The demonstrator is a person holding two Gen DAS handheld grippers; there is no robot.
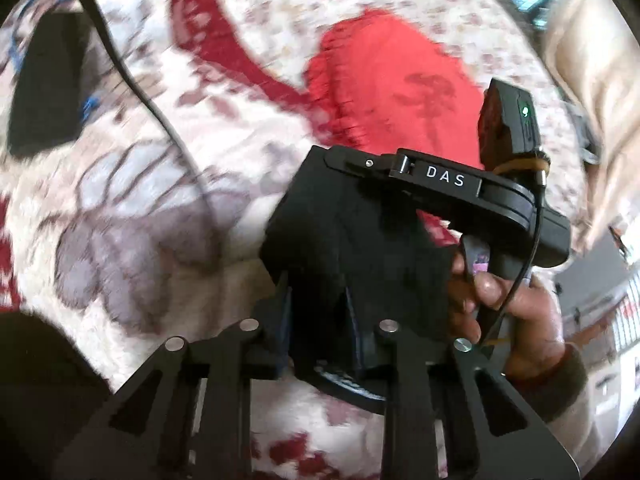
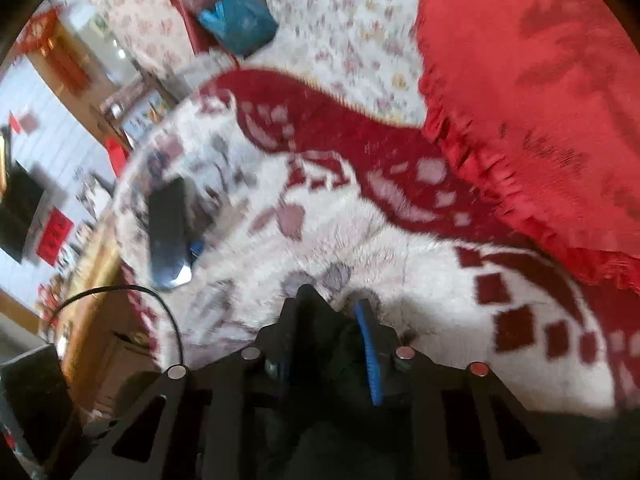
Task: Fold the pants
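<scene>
The black pants (image 1: 360, 248) hang bunched between my left gripper's (image 1: 318, 312) fingers, which are shut on the fabric above a white and red patterned blanket (image 1: 140, 208). The right gripper's black body, marked DAS (image 1: 444, 178), sits just beyond the pants, held by a hand (image 1: 516, 304). In the right wrist view my right gripper (image 2: 334, 312) is shut on dark pants fabric (image 2: 340, 344) that fills the gap between a black finger and a blue-padded finger (image 2: 370, 344). More black cloth (image 1: 36, 380) lies at the lower left.
A red fringed pillow (image 2: 532, 100) lies on the blanket at the right. A black phone-like slab (image 2: 168, 232) rests on the blanket's left part. A black cable (image 1: 132, 80) crosses the blanket. A blue bag (image 2: 236, 20) sits far back.
</scene>
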